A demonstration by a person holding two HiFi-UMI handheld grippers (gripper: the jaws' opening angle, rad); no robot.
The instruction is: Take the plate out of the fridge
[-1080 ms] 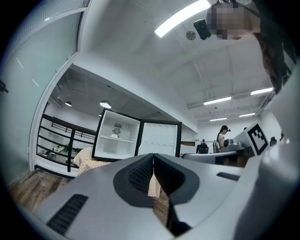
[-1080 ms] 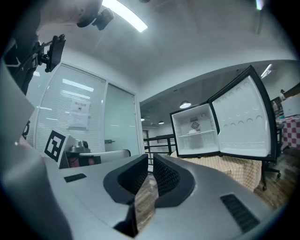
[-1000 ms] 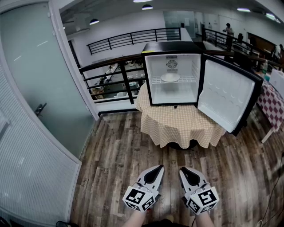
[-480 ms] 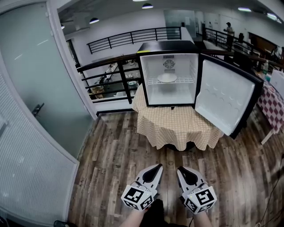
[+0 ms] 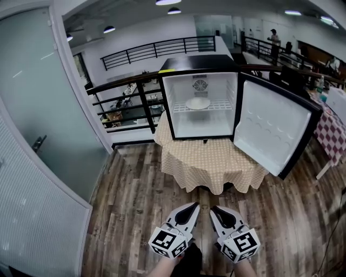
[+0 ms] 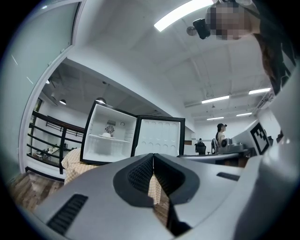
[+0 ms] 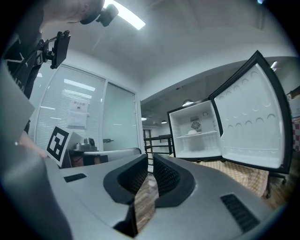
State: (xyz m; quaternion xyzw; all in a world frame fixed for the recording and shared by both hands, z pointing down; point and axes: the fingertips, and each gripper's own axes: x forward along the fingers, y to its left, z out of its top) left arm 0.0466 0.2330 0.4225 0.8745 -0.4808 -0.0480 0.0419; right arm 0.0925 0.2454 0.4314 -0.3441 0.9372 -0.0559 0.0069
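Approach step, nothing grasped yet. Left gripper (image 5: pixel 190 206) has its jaws pressed together and empty. Right gripper (image 5: pixel 214 210) is closed to a thin slit, also empty. Plate (image 5: pixel 198 103) sits on the shelf inside the open fridge (image 5: pixel 197 63), well ahead of both grippers. Next move probably calls for closing in, spreading one gripper's jaws and lining up on the plate rim.

We see bright, even light from ceiling lamps (image 5: pixel 174 10) above the fridge (image 5: pixel 201 125); picture edges bow strongly.
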